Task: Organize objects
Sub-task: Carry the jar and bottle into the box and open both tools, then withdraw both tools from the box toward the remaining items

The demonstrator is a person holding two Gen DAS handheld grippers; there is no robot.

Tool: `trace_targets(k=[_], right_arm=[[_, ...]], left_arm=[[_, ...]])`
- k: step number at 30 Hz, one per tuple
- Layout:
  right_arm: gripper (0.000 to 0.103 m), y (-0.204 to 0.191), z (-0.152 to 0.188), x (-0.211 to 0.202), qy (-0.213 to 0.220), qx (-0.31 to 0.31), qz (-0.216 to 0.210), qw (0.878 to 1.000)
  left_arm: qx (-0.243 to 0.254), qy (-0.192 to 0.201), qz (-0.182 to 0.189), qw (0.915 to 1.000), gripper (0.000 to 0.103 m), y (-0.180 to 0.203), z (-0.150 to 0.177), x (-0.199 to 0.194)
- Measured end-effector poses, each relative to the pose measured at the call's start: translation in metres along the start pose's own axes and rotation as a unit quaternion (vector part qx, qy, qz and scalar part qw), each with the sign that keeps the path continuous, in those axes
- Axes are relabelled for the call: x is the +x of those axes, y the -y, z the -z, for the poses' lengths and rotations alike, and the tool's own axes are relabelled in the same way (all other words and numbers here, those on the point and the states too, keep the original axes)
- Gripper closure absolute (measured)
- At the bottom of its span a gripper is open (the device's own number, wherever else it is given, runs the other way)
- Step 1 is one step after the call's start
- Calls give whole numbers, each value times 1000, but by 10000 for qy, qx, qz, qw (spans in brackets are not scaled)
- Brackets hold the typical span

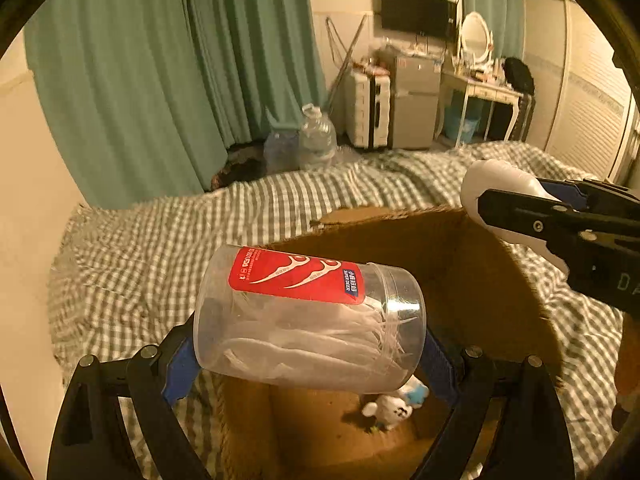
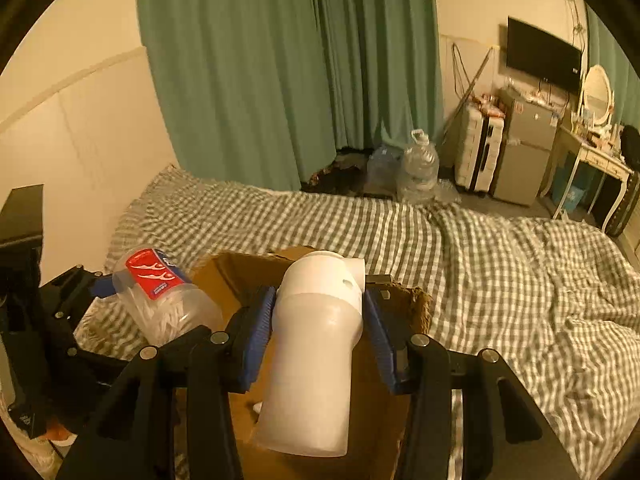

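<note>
— While the left gripper (image 1: pixel 308 344) reaches level over the near edge of the cardboard box (image 1: pixel 460 264), what sits in it?

— A clear jar of floss picks (image 1: pixel 308 320), lying sideways, pinched between both blue pads (image 1: pixel 180 364).

— And the right gripper (image 2: pixel 318 320)?

— Clamped on a white bottle (image 2: pixel 316 344), cap pointing away, held above the box's middle. A small white plush toy (image 1: pixel 394 404) lies on the box floor, on the checkered bed (image 2: pixel 500 264).

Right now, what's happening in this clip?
A person is packing things into a cardboard box on a checked bed. The left tongs hold a clear floss-pick jar on its side over the box; the right tongs hold a white bottle above it. A small plush toy already lies inside.
</note>
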State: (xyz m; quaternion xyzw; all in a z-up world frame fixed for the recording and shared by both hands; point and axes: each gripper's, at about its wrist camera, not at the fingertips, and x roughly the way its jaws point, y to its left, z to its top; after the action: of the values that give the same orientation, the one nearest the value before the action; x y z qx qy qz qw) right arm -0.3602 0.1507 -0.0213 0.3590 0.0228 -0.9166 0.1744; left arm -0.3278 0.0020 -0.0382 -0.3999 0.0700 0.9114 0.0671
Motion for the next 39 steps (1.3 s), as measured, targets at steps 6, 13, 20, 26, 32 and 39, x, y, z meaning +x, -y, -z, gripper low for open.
trace_targets(k=[6, 13, 20, 26, 32, 39], right_arm=[[58, 24, 5, 60, -410, 80, -78, 9991], [58, 32, 18, 84, -646, -117, -6, 9978], [38, 31, 15, 66, -479, -35, 74, 9988], [33, 33, 13, 31, -234, 115, 230, 9994], [30, 23, 12, -26, 55, 2, 436, 9990], [21, 0, 17, -110, 470, -128, 444, 9978]], left_arm=[[-51, -578, 21, 9983, 10, -4, 0, 53], [-132, -623, 146, 9979, 10, 1, 4, 70], [-46, -241, 87, 9997, 4, 9, 4, 53], [-117, -61, -46, 9999, 4, 10, 2, 17], [-391, 352, -425, 9977, 4, 3, -2, -48], [-265, 813, -536, 9949, 2, 17, 12, -135]])
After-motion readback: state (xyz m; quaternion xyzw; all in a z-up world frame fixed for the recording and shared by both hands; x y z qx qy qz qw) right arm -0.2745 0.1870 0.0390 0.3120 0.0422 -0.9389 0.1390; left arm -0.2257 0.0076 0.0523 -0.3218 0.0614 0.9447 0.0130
